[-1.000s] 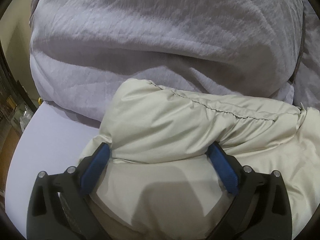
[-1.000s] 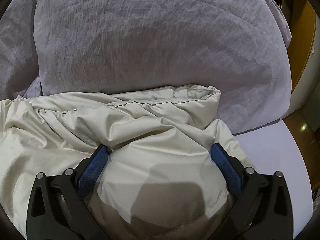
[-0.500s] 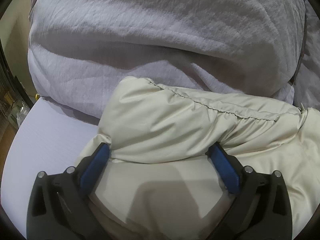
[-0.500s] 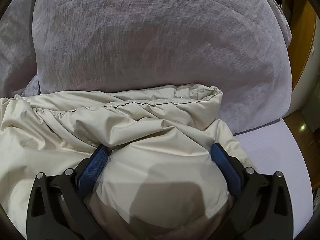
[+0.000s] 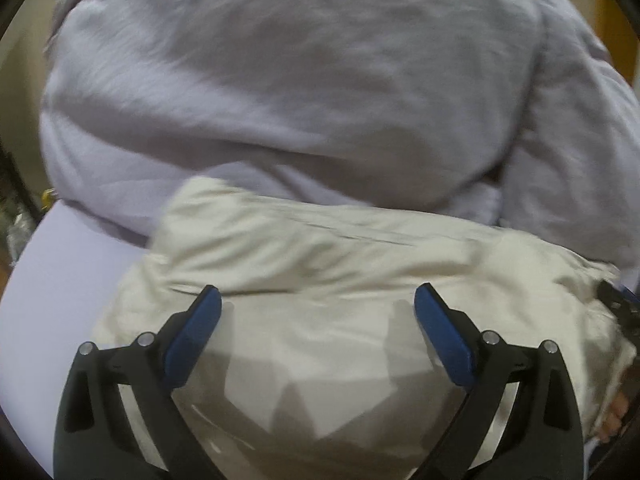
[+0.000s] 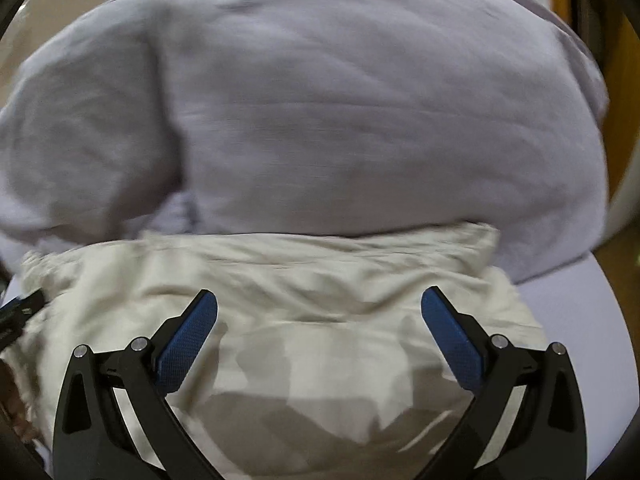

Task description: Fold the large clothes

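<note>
A cream puffy jacket lies folded in a bundle on a pale lilac sheet, just in front of the pillows. It also shows in the right wrist view. My left gripper is open, its blue pads wide apart above the jacket's left part. My right gripper is open too, its pads wide apart above the jacket's right part. Neither holds fabric. The other gripper's tip shows at the edge of each view.
Two big grey-lilac pillows stand right behind the jacket and fill the upper view. The lilac sheet shows bare left of the jacket and also right of it. Wooden furniture stands at far right.
Both grippers have pulled back and up off the jacket; the fold that bulged between the pads now lies ahead of them. The now frames are motion-blurred.
</note>
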### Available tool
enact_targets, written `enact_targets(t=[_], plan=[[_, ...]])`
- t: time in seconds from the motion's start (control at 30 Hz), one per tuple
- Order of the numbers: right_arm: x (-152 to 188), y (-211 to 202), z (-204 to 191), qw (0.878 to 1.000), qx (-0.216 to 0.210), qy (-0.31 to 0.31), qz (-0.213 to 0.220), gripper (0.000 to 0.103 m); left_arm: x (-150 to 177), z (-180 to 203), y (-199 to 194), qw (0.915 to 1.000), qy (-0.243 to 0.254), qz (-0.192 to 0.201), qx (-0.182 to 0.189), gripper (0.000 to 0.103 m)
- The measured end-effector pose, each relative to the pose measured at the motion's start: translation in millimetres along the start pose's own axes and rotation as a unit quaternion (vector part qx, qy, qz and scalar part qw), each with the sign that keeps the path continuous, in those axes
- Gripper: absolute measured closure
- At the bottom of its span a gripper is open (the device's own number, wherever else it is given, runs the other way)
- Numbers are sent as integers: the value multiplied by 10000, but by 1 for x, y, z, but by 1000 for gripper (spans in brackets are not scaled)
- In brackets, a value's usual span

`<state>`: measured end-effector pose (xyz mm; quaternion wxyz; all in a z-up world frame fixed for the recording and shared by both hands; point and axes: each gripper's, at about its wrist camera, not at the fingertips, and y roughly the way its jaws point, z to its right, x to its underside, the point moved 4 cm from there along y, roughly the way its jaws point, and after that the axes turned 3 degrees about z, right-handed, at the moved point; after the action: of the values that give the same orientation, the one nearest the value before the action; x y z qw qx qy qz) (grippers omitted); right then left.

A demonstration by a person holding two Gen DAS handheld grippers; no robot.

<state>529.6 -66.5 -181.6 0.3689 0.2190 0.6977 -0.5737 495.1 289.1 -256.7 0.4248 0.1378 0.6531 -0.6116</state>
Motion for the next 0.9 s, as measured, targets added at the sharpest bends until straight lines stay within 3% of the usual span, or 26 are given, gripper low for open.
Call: enact_targets(t=[0.13,0.27,0.9], plan=[[9,3,-31,9994,-277,-218,-69,1,6,25,4,9996,215,-30,197,6],[5,19,-46,9986,-325,-386,-144,1,11,43,12,9993,347,-43,115,6],[12,73,-48,9985,-456,-109,-277,1,25,32,55,9997,251,-22,25,4]])
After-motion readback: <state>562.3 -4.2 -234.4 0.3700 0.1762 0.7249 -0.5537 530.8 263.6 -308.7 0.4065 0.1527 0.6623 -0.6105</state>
